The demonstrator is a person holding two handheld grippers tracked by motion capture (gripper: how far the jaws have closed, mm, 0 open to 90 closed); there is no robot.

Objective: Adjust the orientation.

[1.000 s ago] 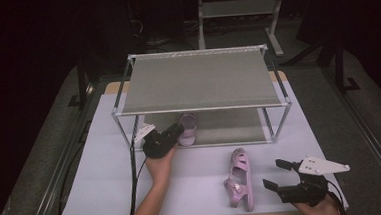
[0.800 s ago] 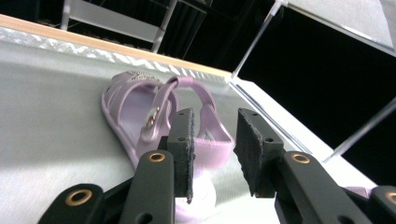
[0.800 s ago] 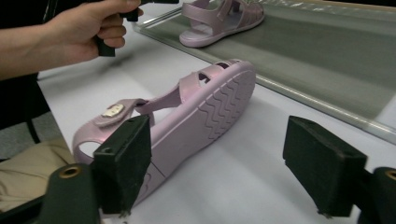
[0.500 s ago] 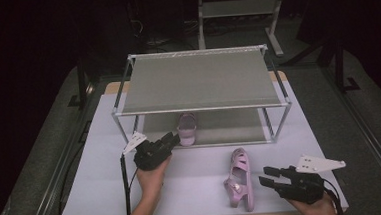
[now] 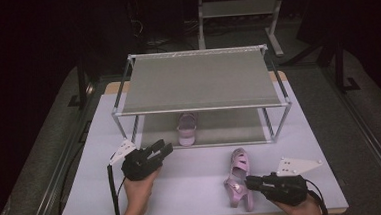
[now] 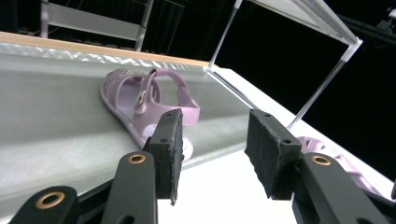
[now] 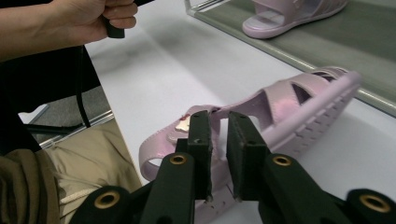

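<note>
Two pink sandals were in play. Nearest, the right gripper point(image 5: 251, 182), jaws just closing, pinched the side strap of the near sandal point(image 5: 239, 180) lying on the white table point(image 5: 193, 177). Farther left, the left gripper point(image 5: 165, 148) hung released, jaws just parting. Beyond, the far sandal point(image 5: 187, 129) rested on the rack's lower shelf point(image 5: 230, 127).

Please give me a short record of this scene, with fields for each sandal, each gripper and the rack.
rack: metal frame, two shelves, on the white table
sandal on rack: pink, lies on the lower shelf
sandal on table: pink, tipped onto its side
right gripper: fingers have just been closing, now pinching a strap of the sandal on table
left gripper: jaws have just been opening, nothing between them, apart from the sandal on rack
</note>
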